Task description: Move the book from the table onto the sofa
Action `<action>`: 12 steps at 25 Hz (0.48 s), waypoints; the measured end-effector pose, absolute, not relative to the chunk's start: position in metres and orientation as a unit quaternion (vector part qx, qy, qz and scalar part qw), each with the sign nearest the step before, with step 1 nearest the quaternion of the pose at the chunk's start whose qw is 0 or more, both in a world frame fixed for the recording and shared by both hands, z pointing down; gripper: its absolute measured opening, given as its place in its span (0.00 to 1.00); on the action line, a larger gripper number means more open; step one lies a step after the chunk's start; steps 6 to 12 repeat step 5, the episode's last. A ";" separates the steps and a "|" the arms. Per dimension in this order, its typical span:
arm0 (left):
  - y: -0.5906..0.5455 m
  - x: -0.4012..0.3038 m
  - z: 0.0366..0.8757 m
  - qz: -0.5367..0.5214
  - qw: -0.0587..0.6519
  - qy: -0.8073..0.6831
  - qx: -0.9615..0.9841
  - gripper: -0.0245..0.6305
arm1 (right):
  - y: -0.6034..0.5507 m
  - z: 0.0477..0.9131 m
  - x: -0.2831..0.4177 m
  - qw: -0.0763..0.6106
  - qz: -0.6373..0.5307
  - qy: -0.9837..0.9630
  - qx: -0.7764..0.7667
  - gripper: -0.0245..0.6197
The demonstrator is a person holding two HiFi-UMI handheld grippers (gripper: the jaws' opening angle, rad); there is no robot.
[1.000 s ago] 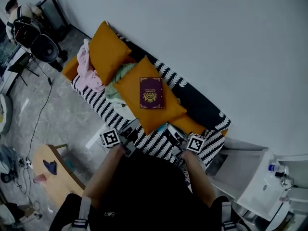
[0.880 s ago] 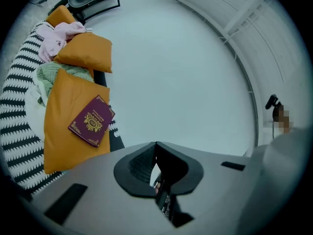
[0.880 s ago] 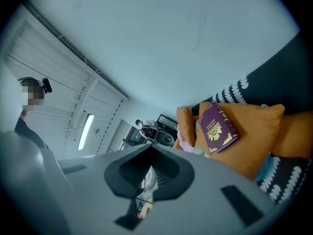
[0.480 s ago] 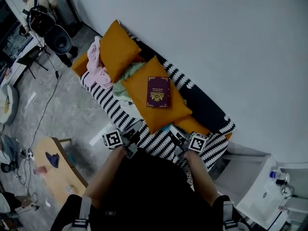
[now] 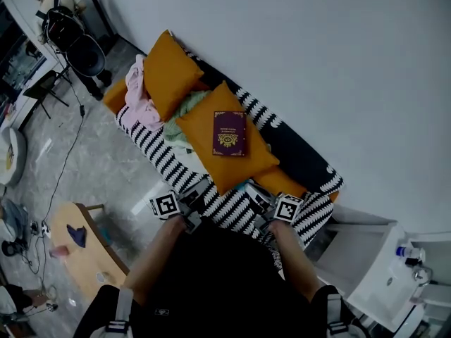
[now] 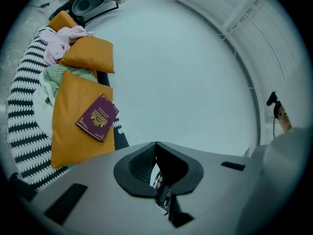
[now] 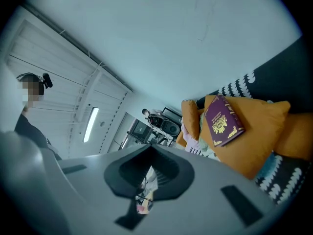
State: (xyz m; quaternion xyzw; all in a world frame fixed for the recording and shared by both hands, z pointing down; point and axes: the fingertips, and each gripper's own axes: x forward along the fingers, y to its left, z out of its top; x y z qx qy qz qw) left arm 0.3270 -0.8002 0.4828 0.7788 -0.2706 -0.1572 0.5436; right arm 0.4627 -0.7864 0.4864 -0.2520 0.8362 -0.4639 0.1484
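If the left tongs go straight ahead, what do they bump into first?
Probably the white wall; the book on the orange cushion lies off to the side. Depth is hard to judge.

Maroon book (image 5: 230,133) flat on sofa cushion (image 5: 204,129)

Right gripper (image 7: 149,155) is pointing level, jaws sitting pressed together with nothing between them. Maroon book (image 7: 222,120) with a gold emblem is lying flat on a big orange cushion (image 7: 261,131), cover facing up. That cushion is resting on the black-and-white patterned sofa (image 7: 238,88). A second orange cushion (image 7: 189,115) is standing further along, with pale clothes (image 7: 201,148) bunching just beside it. Far back, a person (image 7: 146,113) is standing near a dark office chair (image 7: 171,127). A ceiling light strip (image 7: 91,124) is glowing at left.
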 end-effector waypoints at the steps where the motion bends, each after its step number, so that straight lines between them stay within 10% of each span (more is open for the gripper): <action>1: -0.800 0.327 0.483 -0.154 0.541 -0.271 0.781 0.05 | -0.785 0.486 0.463 0.149 -0.464 0.836 -0.252 0.05; 12: -0.796 0.330 0.484 -0.151 0.542 -0.270 0.781 0.05 | -0.781 0.487 0.467 0.148 -0.465 0.835 -0.253 0.05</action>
